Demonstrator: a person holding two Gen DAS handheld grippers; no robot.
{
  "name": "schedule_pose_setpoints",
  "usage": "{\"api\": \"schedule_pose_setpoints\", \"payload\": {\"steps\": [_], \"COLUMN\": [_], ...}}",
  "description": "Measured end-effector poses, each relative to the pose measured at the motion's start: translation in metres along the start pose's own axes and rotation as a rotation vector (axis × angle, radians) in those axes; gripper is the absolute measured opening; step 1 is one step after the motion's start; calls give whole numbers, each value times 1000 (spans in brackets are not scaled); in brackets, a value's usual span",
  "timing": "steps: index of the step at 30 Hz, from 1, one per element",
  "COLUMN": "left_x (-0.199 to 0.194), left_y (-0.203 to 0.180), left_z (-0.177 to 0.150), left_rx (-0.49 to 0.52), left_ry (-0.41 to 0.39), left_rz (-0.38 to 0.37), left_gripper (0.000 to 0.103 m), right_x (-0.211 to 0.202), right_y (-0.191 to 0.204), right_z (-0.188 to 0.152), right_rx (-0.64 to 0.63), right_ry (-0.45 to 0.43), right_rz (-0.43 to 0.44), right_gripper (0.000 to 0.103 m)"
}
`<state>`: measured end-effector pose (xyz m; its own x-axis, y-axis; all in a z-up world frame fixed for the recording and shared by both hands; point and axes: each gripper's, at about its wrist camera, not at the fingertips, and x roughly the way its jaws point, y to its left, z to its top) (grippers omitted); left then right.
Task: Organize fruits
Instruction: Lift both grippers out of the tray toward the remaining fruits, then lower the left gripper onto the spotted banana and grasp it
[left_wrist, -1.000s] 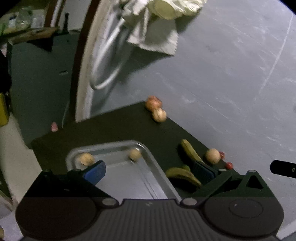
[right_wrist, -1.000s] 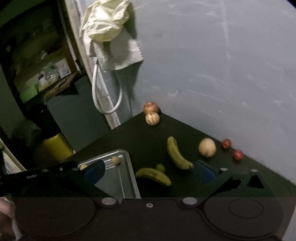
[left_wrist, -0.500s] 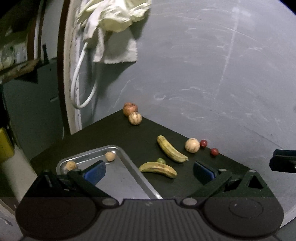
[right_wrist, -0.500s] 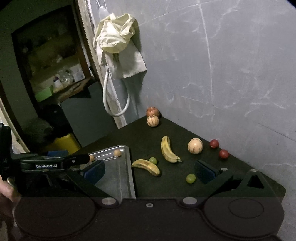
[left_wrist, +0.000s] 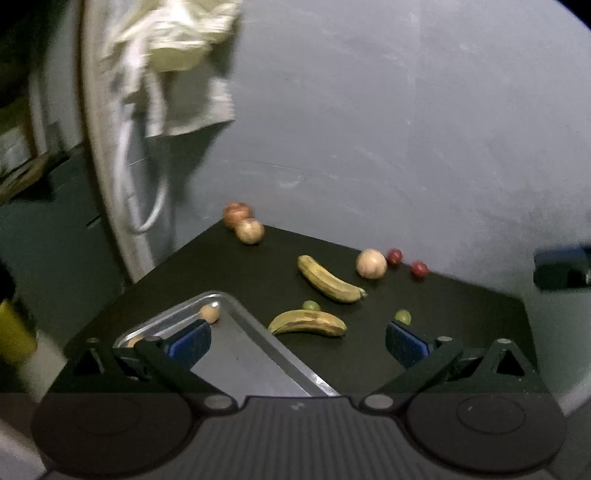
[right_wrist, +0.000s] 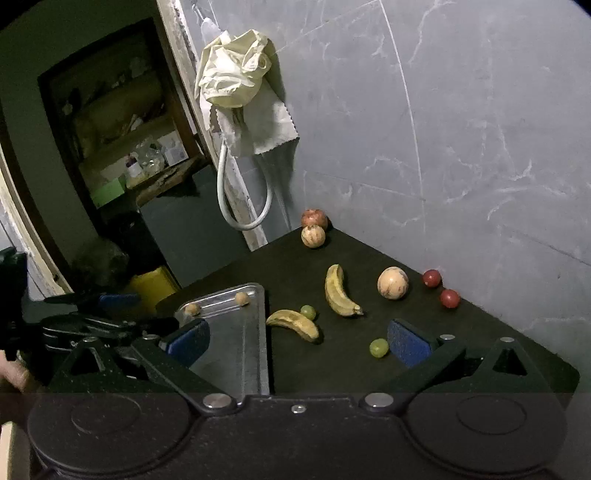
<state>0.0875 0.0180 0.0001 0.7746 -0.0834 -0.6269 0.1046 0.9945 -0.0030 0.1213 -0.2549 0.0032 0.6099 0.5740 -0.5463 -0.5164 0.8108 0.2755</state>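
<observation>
From your left wrist camera, your left gripper hangs above the near edge of the dark table with its jaws spread wide and nothing between them. The metal tray lies under the left finger, with a small tan fruit in its far corner. Just right of the tray lies a banana with a green grape touching its far side; a second banana lies beyond it, and another grape sits just beside the right pad.

From your right wrist camera, your right gripper is also wide apart and empty. A pale round fruit sits near two red ones by the wall. Two more round fruits touch at the table's far corner.
</observation>
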Motion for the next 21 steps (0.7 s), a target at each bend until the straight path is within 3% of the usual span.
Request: {"api": "schedule_pose_setpoints", "payload": {"steps": [6,16,21], "left_x": [60,166,195], "left_y": [4,25,29], "left_z": [11,19,20], "left_rx": [201,431,520], "left_ry": [60,134,182], "left_rz": [-123,-357,-462], "left_gripper": [102,99,95], "right_x": [24,92,118], "right_y": [-8,-26,-24], "right_z": [4,5,3], "right_rx": [23,93,104], "right_ry": [34,121,150], "right_rz": [-78,-203,-217], "right_gripper": [102,102,102]}}
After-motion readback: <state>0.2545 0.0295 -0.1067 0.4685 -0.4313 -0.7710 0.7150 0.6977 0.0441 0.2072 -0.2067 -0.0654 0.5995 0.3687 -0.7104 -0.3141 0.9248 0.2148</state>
